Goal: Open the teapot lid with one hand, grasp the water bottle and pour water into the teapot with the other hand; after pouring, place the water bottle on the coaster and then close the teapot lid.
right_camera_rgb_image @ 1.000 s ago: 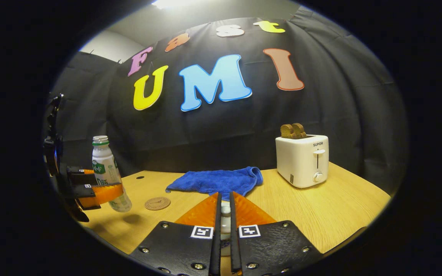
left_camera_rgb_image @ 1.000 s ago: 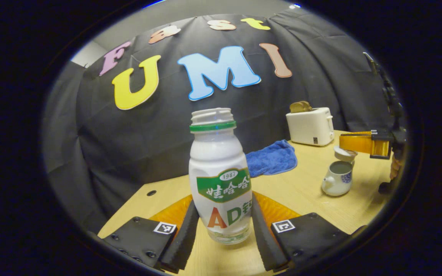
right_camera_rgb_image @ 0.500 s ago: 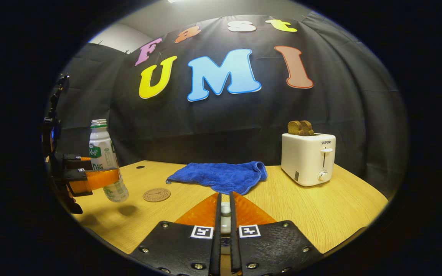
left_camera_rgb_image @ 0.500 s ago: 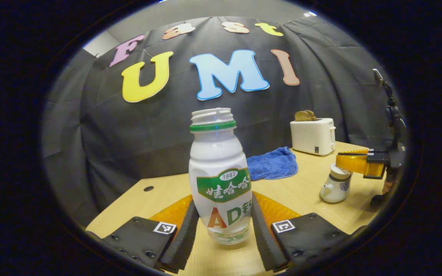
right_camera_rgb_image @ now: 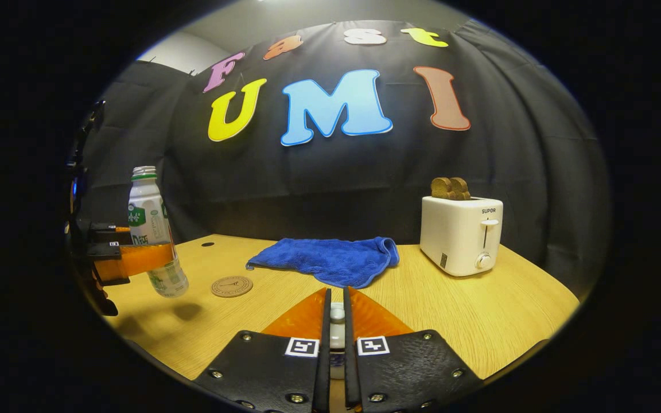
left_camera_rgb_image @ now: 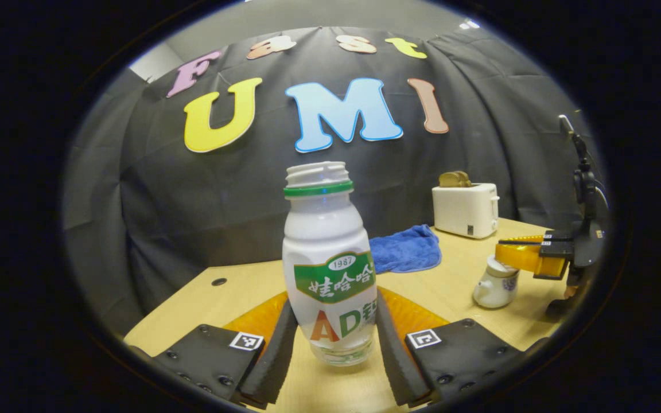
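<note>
My left gripper (left_camera_rgb_image: 335,321) is shut on the lower body of a white, uncapped bottle (left_camera_rgb_image: 328,252) with a green label. In the right gripper view this bottle (right_camera_rgb_image: 148,221) hangs slightly tilted above the table, left of the round cork coaster (right_camera_rgb_image: 232,285), with the left gripper (right_camera_rgb_image: 135,259) around it. The white teapot (left_camera_rgb_image: 494,288) with blue pattern stands at the right, its lid (left_camera_rgb_image: 500,265) resting on it. My right gripper (left_camera_rgb_image: 515,257) holds the lid from above. In the right gripper view its fingers (right_camera_rgb_image: 336,312) press on the lid's white knob (right_camera_rgb_image: 337,314).
A blue cloth (right_camera_rgb_image: 330,261) lies at the back middle of the wooden table (right_camera_rgb_image: 479,310). A white toaster (right_camera_rgb_image: 461,234) with bread in it stands at the back right. The table's left edge runs close behind the held bottle.
The right gripper has lowered the lid onto the teapot. The left gripper has kept the bottle off the table and drifted a little away from the teapot.
</note>
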A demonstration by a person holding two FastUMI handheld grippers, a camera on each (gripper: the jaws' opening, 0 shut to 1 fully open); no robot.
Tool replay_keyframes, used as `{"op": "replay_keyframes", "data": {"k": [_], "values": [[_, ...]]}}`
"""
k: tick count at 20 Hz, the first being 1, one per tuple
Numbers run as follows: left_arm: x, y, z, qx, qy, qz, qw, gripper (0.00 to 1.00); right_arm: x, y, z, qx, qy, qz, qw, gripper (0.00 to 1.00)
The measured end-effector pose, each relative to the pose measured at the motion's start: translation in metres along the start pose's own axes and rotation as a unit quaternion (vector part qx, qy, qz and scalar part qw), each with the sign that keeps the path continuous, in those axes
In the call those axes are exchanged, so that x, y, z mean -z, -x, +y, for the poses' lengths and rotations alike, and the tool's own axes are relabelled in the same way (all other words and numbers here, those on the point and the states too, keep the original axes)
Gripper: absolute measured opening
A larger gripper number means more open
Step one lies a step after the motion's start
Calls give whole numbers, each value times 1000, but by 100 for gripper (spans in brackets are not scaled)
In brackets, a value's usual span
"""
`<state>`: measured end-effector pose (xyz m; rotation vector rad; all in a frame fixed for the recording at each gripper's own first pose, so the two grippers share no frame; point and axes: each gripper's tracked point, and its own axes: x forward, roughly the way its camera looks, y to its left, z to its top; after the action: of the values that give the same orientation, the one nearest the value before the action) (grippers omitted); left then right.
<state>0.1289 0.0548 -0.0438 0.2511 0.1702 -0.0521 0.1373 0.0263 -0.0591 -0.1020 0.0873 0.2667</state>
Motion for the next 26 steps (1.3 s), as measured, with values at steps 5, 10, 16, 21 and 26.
{"op": "replay_keyframes", "data": {"k": [5, 10, 16, 21, 26], "values": [[0, 0, 1, -3, -1, 3, 1000, 82, 2, 1, -1, 3, -2, 4, 1000, 10], [-4, 0, 3, -8, 5, 0, 1000, 82, 10, -1, 1, 8, 6, 21, 1000, 10], [-5, -4, 7, -10, 14, 2, 1000, 82, 12, 0, 0, 12, 12, 26, 1000, 13], [-7, -11, 14, -10, 24, 5, 1000, 82, 8, 2, -1, 12, -3, 20, 1000, 59], [-2, -24, 12, 12, 47, 21, 999, 82, -8, 8, -7, 24, 2, -11, 1000, 87]]}}
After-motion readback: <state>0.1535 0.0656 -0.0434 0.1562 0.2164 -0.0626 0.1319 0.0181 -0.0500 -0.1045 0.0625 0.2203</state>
